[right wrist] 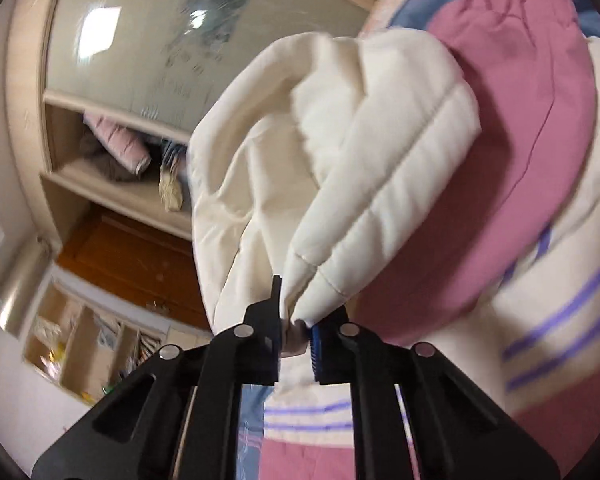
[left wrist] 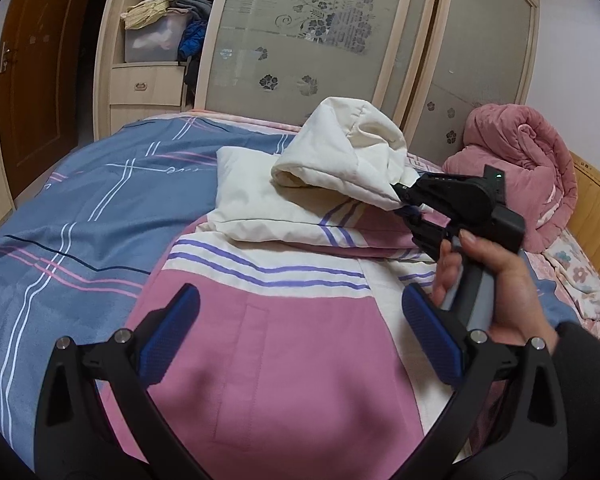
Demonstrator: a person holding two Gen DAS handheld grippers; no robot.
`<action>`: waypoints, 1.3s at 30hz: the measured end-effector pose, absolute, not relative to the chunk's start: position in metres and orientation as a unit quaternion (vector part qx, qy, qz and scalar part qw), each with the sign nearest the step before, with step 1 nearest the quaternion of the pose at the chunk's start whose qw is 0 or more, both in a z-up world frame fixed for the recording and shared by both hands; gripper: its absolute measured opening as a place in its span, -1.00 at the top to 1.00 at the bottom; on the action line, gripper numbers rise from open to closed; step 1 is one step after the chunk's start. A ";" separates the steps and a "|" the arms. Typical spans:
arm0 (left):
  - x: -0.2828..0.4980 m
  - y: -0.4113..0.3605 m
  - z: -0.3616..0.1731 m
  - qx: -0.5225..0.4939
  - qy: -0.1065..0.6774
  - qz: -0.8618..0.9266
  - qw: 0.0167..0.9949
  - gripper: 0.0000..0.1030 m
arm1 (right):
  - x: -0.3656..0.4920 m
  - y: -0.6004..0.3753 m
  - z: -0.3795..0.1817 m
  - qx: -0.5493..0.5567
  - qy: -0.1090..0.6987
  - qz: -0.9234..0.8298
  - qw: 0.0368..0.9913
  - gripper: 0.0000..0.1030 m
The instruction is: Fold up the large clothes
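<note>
Here the right gripper [right wrist: 296, 326] has its fingers [right wrist: 320, 344] clamped on a pinched edge of the cream hood [right wrist: 340, 152] of a padded jacket [left wrist: 284, 320]; in the right wrist view the hood bulges up toward 12 o'clock from the pinch, lifted clear of the pink and cream panels at 3 o'clock. In the left wrist view the same gripper [left wrist: 400, 200] sits at 3 o'clock, held by a hand [left wrist: 492, 276] in a dark sleeve, with the hood [left wrist: 340, 152] raised and folded over toward 12 o'clock.

The left gripper [left wrist: 300, 332] has its blue fingers [left wrist: 168, 332] spread wide apart with nothing between them, above the jacket's pink front panel. The jacket lies flat on the bed [left wrist: 60, 232], on a blue striped sheet, its purple-striped cream band just beyond the fingers.

A rolled pink blanket [left wrist: 520, 168] rests at 2 o'clock. A wardrobe [left wrist: 308, 40] with frosted, flower-patterned doors stands behind the bed at 12 o'clock, its open shelves at 11 o'clock stuffed with clothes.
</note>
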State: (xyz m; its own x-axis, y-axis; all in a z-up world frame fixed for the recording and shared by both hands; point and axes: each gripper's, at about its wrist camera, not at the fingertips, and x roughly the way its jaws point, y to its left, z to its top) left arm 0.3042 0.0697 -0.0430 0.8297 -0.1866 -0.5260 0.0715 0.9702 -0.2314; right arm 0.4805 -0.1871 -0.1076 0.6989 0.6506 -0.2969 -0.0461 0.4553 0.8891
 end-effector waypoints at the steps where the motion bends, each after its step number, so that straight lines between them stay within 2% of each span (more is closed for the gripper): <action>1: 0.304 0.072 -0.042 -0.104 0.283 -0.066 0.951 -0.96 | 0.471 -0.181 -0.107 0.470 0.323 0.223 0.791 0.80; 8: 0.303 0.078 -0.041 -0.110 0.281 -0.065 0.951 -0.96 | 0.421 -0.188 -0.147 0.457 0.359 0.150 0.800 0.80; 11: 0.303 0.075 -0.043 -0.103 0.286 -0.065 0.950 -0.96 | 0.420 -0.204 -0.162 0.455 0.364 0.142 0.801 0.69; 13: 0.302 0.073 -0.043 -0.098 0.288 -0.066 0.950 -0.96 | 0.415 -0.211 -0.157 0.432 0.361 0.145 0.814 0.42; 14: 0.301 0.073 -0.044 -0.096 0.287 -0.066 0.951 -0.96 | 0.411 -0.214 -0.153 0.431 0.353 0.150 0.817 0.12; 15: 0.300 0.072 -0.044 -0.093 0.287 -0.067 0.951 -0.96 | 0.402 -0.220 -0.148 0.434 0.342 0.161 0.818 -0.27; 17: 0.298 0.071 -0.045 -0.086 0.286 -0.066 0.952 -0.96 | 0.383 -0.234 -0.137 0.437 0.324 0.174 0.821 -0.58; 22: 0.288 0.068 -0.045 -0.069 0.284 -0.067 0.954 -0.96 | 0.306 -0.264 -0.100 0.353 0.288 0.215 0.864 -0.67; 26: 0.267 0.065 -0.040 -0.051 0.274 -0.079 0.957 -0.96 | 0.227 -0.285 -0.068 0.245 0.227 0.183 0.925 -0.97; 32: 0.224 0.052 -0.035 -0.024 0.252 -0.077 0.964 -0.96 | 0.157 -0.295 -0.058 0.123 0.150 0.077 0.978 -0.97; 39: 0.183 0.040 -0.051 -0.025 0.237 -0.061 0.969 -0.96 | 0.160 -0.290 -0.079 0.043 0.195 0.044 0.979 -0.97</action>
